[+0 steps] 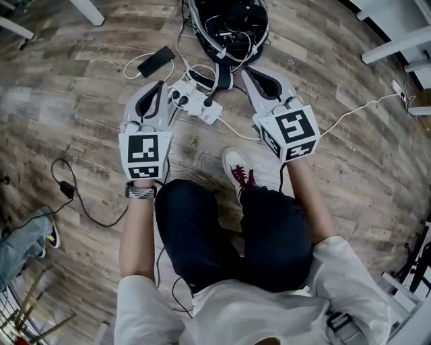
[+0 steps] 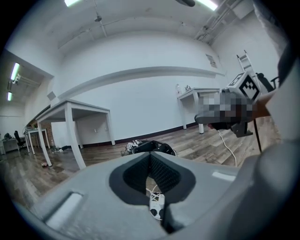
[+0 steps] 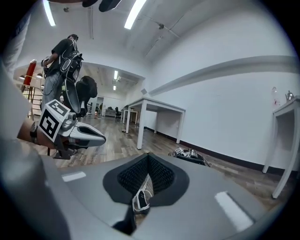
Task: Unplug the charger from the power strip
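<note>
No words, brands or numbers can be read anywhere. The cube on the left gripper and the cube on the right gripper carry only black-and-white square patterns. A notice on the far wall is too small to read.

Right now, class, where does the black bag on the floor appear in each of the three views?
Head view: black bag at the top edge, centre.
Left gripper view: bag at centre, right of the white table.
Right gripper view: bag right of centre, below mid-height.
Shared landmark: the wood-plank floor under it.
</note>
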